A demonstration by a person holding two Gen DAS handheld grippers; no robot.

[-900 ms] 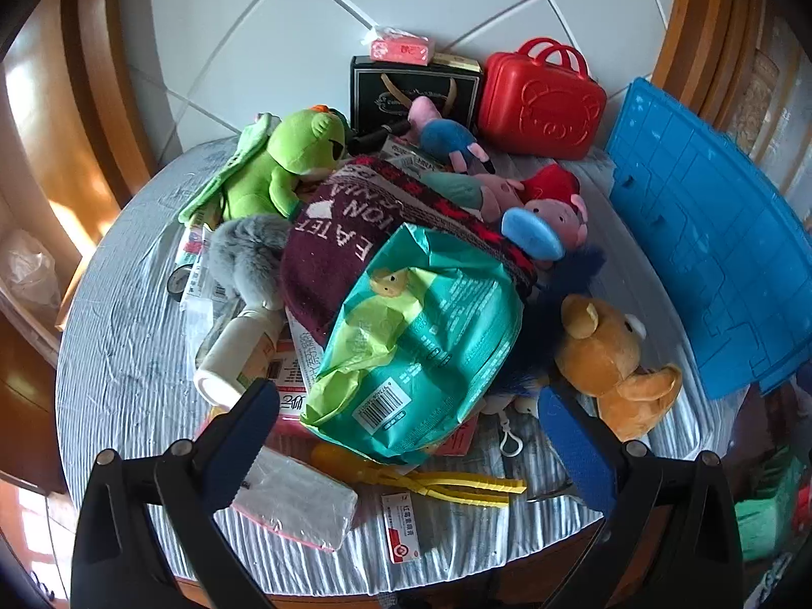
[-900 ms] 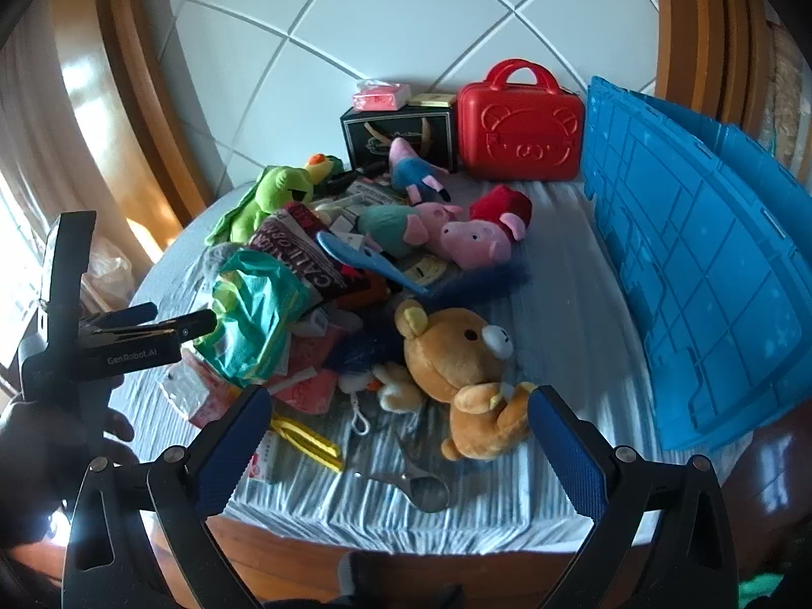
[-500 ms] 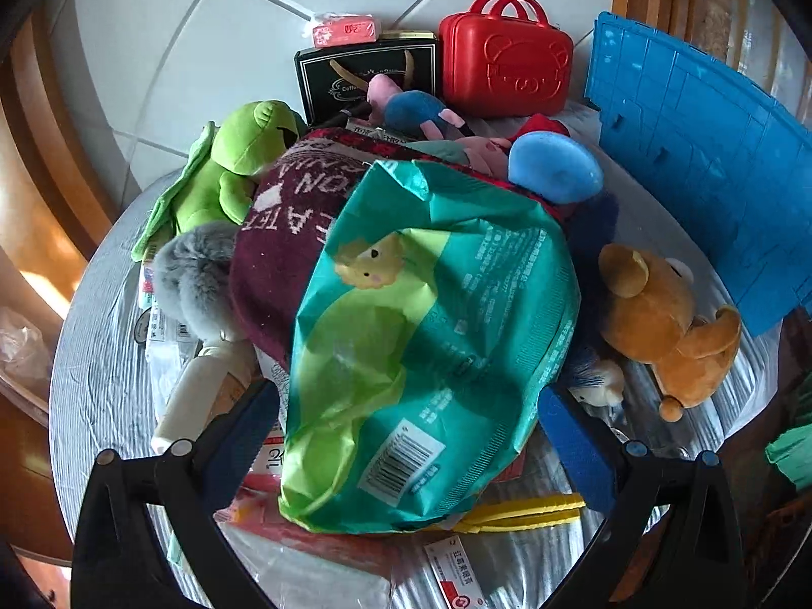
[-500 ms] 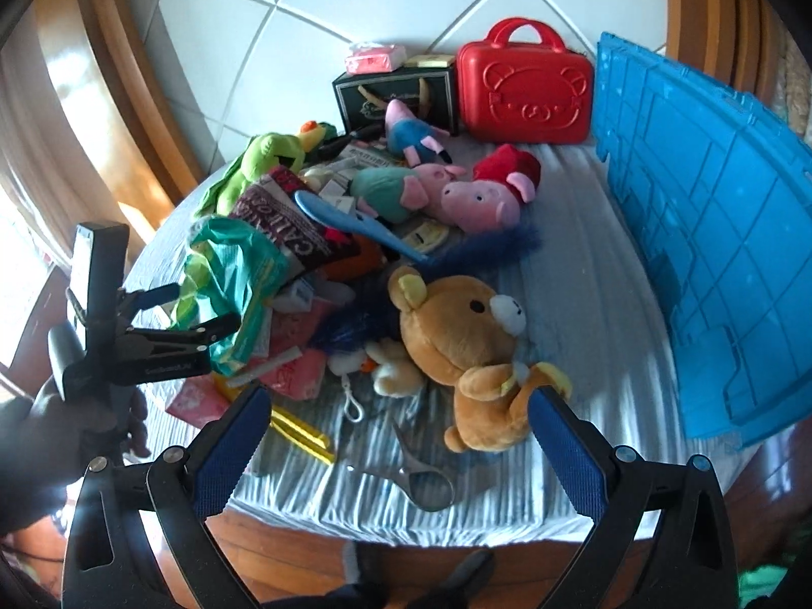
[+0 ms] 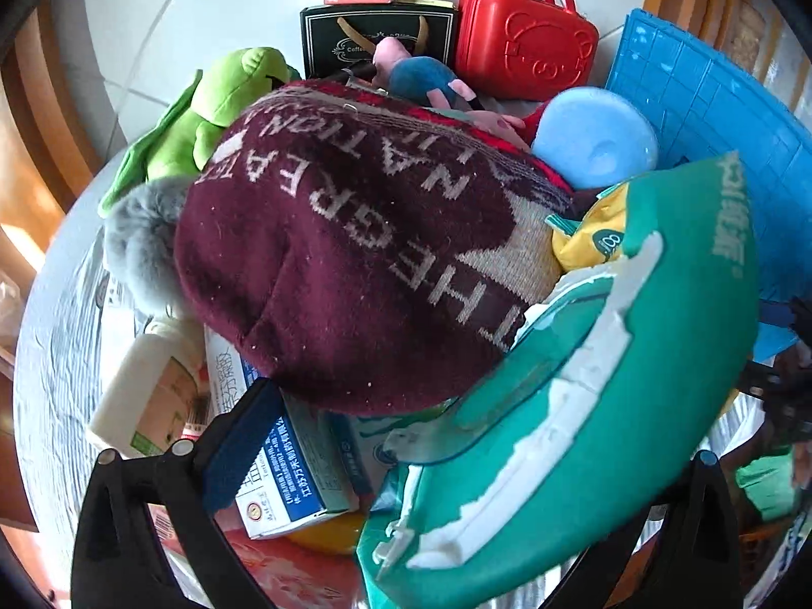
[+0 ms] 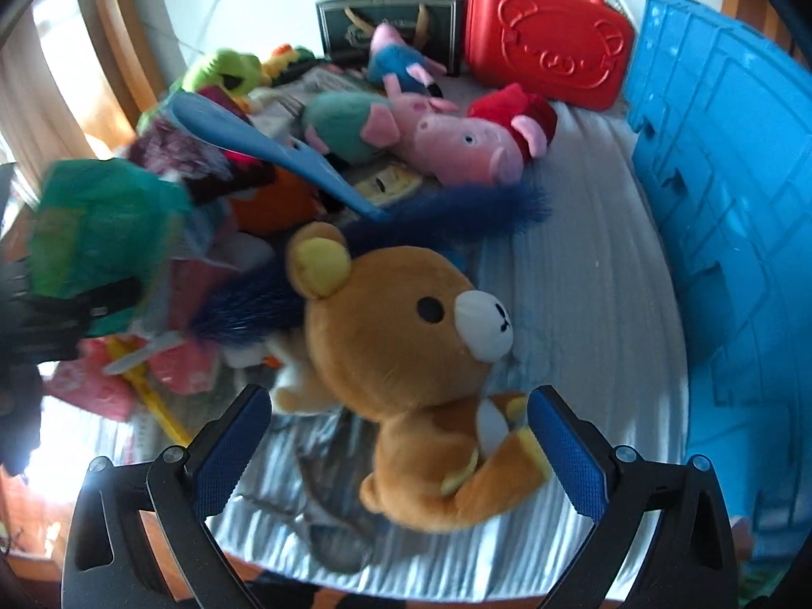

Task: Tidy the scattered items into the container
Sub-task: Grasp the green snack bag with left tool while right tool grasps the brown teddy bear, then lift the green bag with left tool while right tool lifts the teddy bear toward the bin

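In the left wrist view my left gripper (image 5: pixel 406 406) is open, low over the pile. Its left pad (image 5: pixel 238 436) rests by a blue-and-white medicine box (image 5: pixel 289 477); a tilted green snack bag (image 5: pixel 583 380) hides the right finger. A maroon knit hat (image 5: pixel 355 264) lies between the jaws. My right gripper (image 6: pixel 401 421) is open and straddles a brown plush bear (image 6: pixel 401 335) without pressing it. The blue crate (image 6: pixel 720 193) stands on its side at the right, also as the crate (image 5: pixel 710 111).
A red case (image 6: pixel 548 35) and black box (image 6: pixel 391 25) stand at the back. A green plush (image 5: pixel 218 111), pig plushes (image 6: pixel 457 142), blue brush (image 6: pixel 243 137), white bottle (image 5: pixel 147 391) and yellow tool (image 6: pixel 152 401) crowd the striped table (image 6: pixel 583 264). Metal scissors (image 6: pixel 325 517) lie near its front edge.
Both grippers have dropped closer to the table. The left went into the pile and the green bag tipped up to its right. The right came down around the bear.
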